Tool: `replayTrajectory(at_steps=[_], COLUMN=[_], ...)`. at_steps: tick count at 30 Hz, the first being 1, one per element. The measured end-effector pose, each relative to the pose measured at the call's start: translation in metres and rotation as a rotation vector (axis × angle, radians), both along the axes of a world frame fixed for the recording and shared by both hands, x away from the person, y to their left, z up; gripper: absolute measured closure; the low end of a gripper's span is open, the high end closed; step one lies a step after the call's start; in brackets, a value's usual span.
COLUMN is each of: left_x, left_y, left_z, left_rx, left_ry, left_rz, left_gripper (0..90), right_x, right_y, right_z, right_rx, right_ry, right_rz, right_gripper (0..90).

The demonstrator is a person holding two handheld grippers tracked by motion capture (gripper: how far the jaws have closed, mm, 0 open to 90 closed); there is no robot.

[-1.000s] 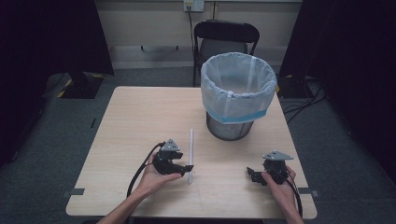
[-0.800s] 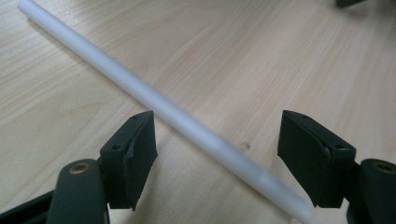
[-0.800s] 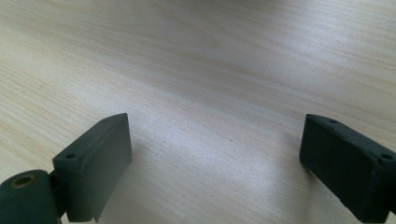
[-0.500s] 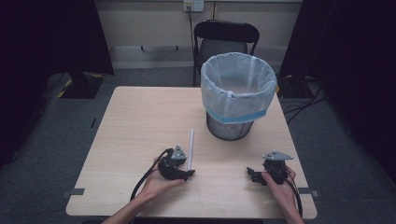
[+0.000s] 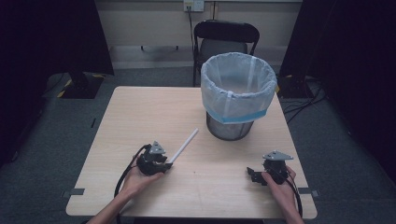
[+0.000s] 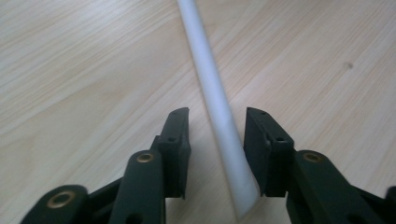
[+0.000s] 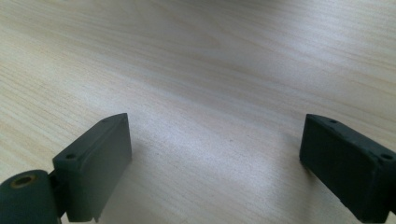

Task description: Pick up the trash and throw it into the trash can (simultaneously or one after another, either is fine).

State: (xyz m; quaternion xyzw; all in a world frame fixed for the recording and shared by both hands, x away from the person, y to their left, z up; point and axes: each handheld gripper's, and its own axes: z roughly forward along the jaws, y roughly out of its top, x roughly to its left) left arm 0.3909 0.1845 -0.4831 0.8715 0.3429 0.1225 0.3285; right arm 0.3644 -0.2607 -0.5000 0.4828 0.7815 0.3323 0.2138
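A thin white stick point(image 5: 183, 146) lies on the wooden table point(image 5: 149, 112), slanting from near left to far right. My left gripper point(image 5: 166, 164) is at its near end. In the left gripper view the stick point(image 6: 210, 79) runs between the jaws of the left gripper point(image 6: 217, 116). The jaws have just been closing: the right one touches the stick and a gap remains at the left one. My right gripper point(image 5: 252, 175) rests near the table's front right. Its jaws stand wide apart over bare wood in the right gripper view point(image 7: 215, 135).
A metal mesh bin point(image 5: 238, 93) lined with a white bag stands at the back right of the table. A black chair point(image 5: 226, 39) is behind it. The table's front edge lies just below both hands.
My left gripper slid right to the stick's near end and its jaws narrowed around it. The stick swung from straight ahead to slanting right. The right gripper kept still.
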Motion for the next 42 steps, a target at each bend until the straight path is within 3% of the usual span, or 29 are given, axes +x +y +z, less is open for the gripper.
replayTrajectory(at_steps=[6,16,19,25,29,39,42], left_x=[0.004,0.004,0.006,0.007,0.008,0.012,0.010], left_y=[0.012,0.011,0.014,0.017,0.021,0.042,0.045], left_z=[0.000,0.001,0.000,0.000,0.005,0.016,0.021], left_rx=[-0.012,-0.008,-0.044,-0.086,-0.135,-0.263,-0.295], left_ry=[0.001,0.021,0.045,0.047,0.020,-0.023,-0.062], left_rz=[-0.001,0.031,0.040,0.049,0.061,0.150,0.164], left_gripper=[76.0,80.5,80.8,80.7,80.8,80.8,80.8], right_x=[0.000,0.000,0.000,0.000,0.000,0.000,0.000], right_y=[0.000,0.000,0.000,0.000,0.000,0.000,0.000], right_z=[0.000,0.000,0.000,0.000,0.000,0.000,0.000], right_rx=[0.000,-0.001,-0.001,0.001,0.001,0.000,-0.001], right_ry=[-0.002,-0.002,-0.002,-0.002,-0.002,-0.002,-0.002], right_rz=[-0.002,-0.002,-0.002,-0.003,-0.003,-0.003,-0.002], right_gripper=[8.3,8.4,8.4,8.4,8.4,8.4,8.4])
